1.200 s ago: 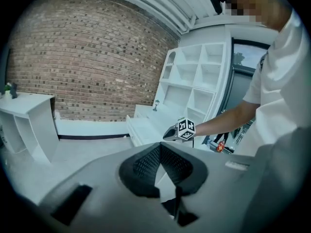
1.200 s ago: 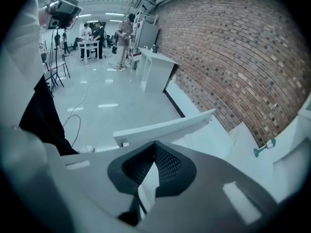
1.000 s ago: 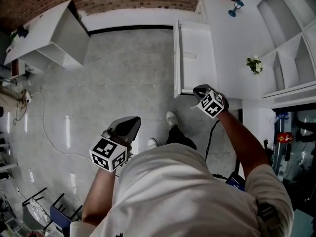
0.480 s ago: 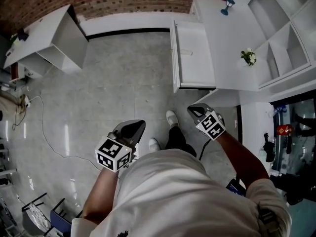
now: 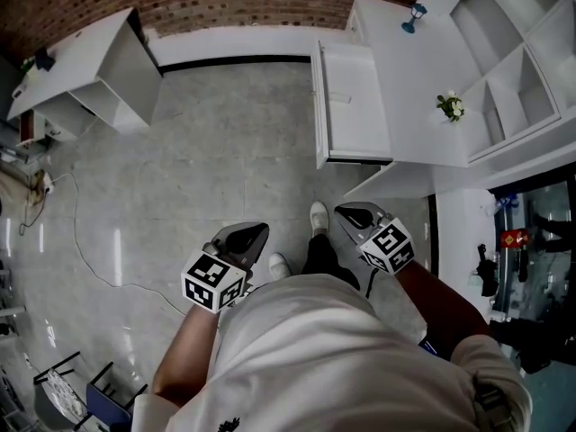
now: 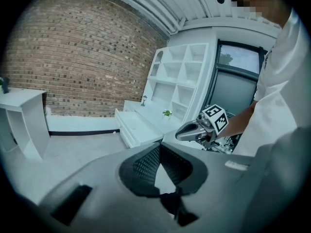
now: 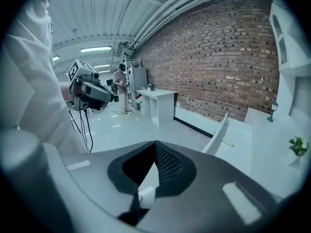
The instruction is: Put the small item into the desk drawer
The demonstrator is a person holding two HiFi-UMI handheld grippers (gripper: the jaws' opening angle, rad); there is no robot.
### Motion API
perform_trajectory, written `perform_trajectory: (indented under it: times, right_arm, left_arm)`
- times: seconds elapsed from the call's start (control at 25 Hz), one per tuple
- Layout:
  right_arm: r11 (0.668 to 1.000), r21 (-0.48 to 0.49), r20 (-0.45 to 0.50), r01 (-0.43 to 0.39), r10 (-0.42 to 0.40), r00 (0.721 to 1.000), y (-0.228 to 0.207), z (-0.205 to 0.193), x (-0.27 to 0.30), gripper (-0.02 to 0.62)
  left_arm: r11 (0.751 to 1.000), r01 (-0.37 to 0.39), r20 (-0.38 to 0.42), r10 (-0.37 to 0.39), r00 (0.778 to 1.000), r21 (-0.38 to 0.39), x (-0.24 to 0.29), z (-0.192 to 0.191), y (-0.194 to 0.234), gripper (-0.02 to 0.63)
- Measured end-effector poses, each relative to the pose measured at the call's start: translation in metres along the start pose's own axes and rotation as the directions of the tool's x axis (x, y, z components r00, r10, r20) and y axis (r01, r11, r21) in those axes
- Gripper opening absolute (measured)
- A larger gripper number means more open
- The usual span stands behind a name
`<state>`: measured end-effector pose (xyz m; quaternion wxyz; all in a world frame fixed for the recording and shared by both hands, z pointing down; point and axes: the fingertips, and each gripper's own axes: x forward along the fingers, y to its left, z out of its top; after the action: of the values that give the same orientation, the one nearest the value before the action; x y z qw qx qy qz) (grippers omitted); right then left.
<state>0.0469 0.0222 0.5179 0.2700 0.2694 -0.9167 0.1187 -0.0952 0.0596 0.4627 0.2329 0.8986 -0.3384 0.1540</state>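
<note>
The white desk (image 5: 423,79) stands at the right with its drawer (image 5: 355,142) pulled open toward the floor. A small pale item (image 5: 340,97) lies inside the drawer near its front panel. My right gripper (image 5: 346,212) hovers below the drawer's near corner, apart from it, jaws shut with nothing between the tips (image 7: 155,144). A small white bit (image 7: 146,196) sits at the jaws' root. My left gripper (image 5: 247,234) hangs over the floor, shut and empty (image 6: 159,145). From the left gripper view I see the right gripper (image 6: 188,131) and the drawer (image 6: 138,129).
A white shelf unit (image 5: 99,61) stands at the far left by the brick wall. A cable (image 5: 81,237) trails across the grey floor. A small plant (image 5: 450,106) and a blue lamp (image 5: 414,14) stand on the desk. The person's shoes (image 5: 317,216) are below the drawer.
The right gripper has drawn back from the drawer's near corner toward the person's body. The left gripper has shifted slightly right. The drawer stays open.
</note>
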Motion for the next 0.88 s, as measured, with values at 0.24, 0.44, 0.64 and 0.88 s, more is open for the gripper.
perform_trajectory:
  times: [0.24,0.44,0.64,0.88]
  right_arm:
    - [1.0,0.006,0.053,-0.011,0.011,0.999,0.01,0.02,-0.007,0.012]
    - [1.0,-0.008,0.062,-0.019,0.019,0.998,0.011,0.027,-0.008,0.012]
    - [1.0,-0.01,0.066,-0.027,0.028,0.997,0.012,0.033,-0.009,0.012]
    - [0.999,-0.023,0.068,-0.038,0.04,0.997,0.009,0.039,-0.008,0.012]
  left_arm:
    - [1.0,0.0,0.002,0.0,1.0,0.008,0.001,-0.001,-0.001,0.006]
    - [1.0,-0.002,0.011,0.002,1.0,0.006,0.001,0.0,0.0,0.006]
    - [1.0,-0.004,0.01,0.004,1.0,0.001,-0.002,0.0,0.0,0.006]
    - [1.0,-0.018,0.012,0.018,1.0,-0.012,-0.003,0.0,0.006,0.006]
